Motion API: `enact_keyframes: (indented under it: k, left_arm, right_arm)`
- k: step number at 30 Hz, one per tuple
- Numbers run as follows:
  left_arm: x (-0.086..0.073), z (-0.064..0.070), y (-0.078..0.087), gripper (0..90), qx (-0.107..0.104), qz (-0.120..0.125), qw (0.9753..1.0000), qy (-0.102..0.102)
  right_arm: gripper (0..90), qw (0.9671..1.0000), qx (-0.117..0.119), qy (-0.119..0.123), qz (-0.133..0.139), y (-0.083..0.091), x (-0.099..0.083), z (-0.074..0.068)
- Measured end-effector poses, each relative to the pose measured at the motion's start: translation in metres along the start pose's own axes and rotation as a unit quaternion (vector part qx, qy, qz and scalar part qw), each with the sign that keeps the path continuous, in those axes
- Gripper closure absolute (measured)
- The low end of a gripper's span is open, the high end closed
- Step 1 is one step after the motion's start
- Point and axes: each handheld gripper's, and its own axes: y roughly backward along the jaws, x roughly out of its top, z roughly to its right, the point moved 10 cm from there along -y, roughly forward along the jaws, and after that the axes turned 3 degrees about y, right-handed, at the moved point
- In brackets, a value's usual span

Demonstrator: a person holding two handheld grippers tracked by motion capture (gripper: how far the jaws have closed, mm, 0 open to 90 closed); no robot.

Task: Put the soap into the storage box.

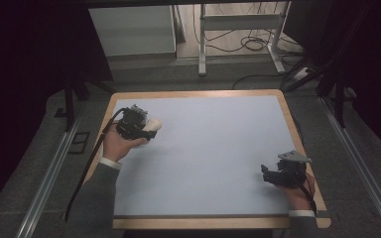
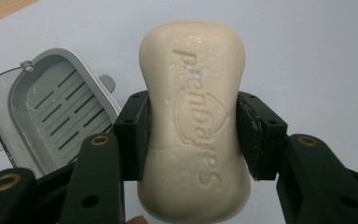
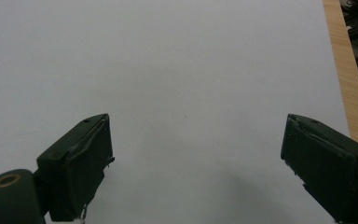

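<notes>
Soap bar (image 2: 195,126) is sitting pinched across its waist by the left hand-held gripper (image 2: 192,135) near the desk's (image 1: 218,148) far-left corner, just beside the grey soap dish (image 2: 51,107); lowering it level should seat it. Right hand-held gripper (image 3: 196,158) is idling, spread.

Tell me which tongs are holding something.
The left tongs: they are shut on a bar of soap. The right tongs stand wide open over the bare table.
</notes>
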Motion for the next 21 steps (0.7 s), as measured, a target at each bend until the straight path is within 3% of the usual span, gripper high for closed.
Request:
enact_keyframes:
  k: [7,21]
  left_arm:
    - [0.002,-0.002,-0.001,49.4,0.002,0.002,1.0000,0.002]
    - [0.005,-0.021,-0.005,49.4,0.008,-0.009,0.9997,0.020]
  right_arm:
    - [8.7,1.0000,0.001,0.000,0.000,0.000,0.000,0.000]
    - [8.7,1.0000,0.003,0.001,-0.003,0.000,0.000,-0.001]
